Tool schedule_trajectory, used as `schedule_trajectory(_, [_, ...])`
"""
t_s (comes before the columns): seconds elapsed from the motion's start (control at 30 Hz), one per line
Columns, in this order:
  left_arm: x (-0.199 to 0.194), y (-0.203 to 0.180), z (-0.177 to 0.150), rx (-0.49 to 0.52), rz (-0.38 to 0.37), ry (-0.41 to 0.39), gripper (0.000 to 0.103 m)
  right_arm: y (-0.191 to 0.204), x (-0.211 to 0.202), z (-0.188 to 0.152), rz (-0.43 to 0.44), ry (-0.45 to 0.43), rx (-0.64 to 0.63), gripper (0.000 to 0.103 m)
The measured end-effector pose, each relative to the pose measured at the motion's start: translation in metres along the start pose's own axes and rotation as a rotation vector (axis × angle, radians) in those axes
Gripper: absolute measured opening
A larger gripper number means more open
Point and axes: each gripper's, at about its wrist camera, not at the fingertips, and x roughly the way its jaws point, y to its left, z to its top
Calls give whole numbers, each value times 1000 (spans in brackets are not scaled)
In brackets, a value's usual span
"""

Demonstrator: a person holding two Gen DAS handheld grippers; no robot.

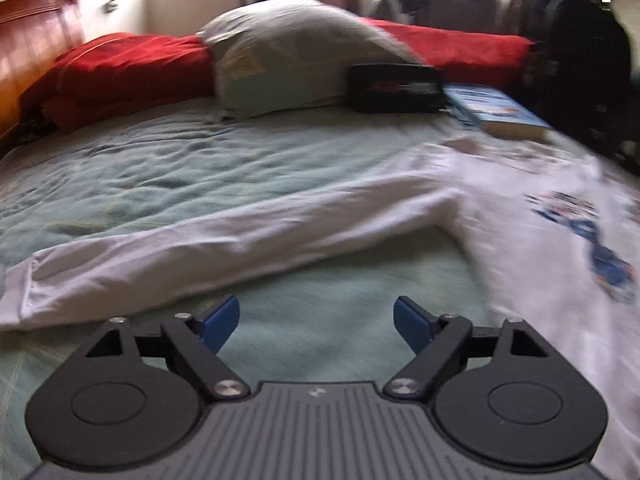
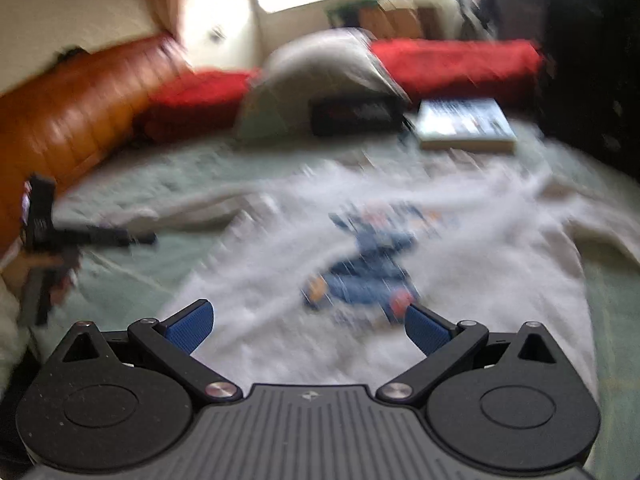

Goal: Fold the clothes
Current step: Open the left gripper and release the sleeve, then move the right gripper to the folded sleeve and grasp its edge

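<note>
Daylight from windows behind the headboard end falls on a bed (image 1: 200, 168) under a pale green cover, where a white sweatshirt (image 1: 520, 240) lies flat near the foot edge, one sleeve (image 1: 200, 248) stretched sideways. The left gripper (image 1: 316, 322) and right gripper (image 2: 310, 326) both hover spread and empty. Probably best: pinch the sleeve cuff squarely, then carry it across the chest print. Pillows (image 1: 296, 52) and a book (image 1: 500, 112) sit along the far edge.
</note>
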Motion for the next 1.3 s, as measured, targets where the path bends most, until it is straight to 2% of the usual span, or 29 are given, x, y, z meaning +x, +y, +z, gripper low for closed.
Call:
schedule_trajectory(0.03, [-6,-5,-3,15,-17,1,87,3,3,4,21,-1,-46,103])
schedule_trajectory(0.13, [-16,-16,-13,58,-38,15,88,19,20,23,27,68,-177,103])
schedule_trajectory(0.3, [-26,-18,-25,114,-25,15,88,38,53,57,80,134,-238,101])
schedule_trajectory(0.4, [-27,-9,-26,100,-17,15,88,53,82,79,107,158,-307,90])
schedule_trajectory(0.47, [-28,-3,-27,83,-23,9,88,61,107,94,119,189,-349,76])
schedule_trajectory(0.5, [-29,0,-27,74,-26,6,88,65,121,101,121,201,-371,73])
schedule_trajectory(0.57, [-31,6,-28,56,-32,0,89,74,151,115,121,221,-415,62])
schedule_trajectory(0.6, [-31,8,-28,53,-40,0,89,79,167,122,120,229,-438,60])
schedule_trajectory(0.63, [-31,8,-29,61,-51,0,89,82,184,128,118,231,-460,53])
schedule_trajectory(0.77, [-36,-3,-31,140,-115,-12,89,82,240,143,115,254,-489,41])
schedule_trajectory(0.9, [-40,-19,-34,222,-207,-47,92,81,285,150,128,264,-566,40])
schedule_trajectory(1.07, [-38,-36,-35,271,-270,-83,92,86,330,156,160,267,-690,40])
schedule_trajectory(1.3, [-27,-37,-48,250,-344,-81,92,95,357,151,322,344,-842,40])
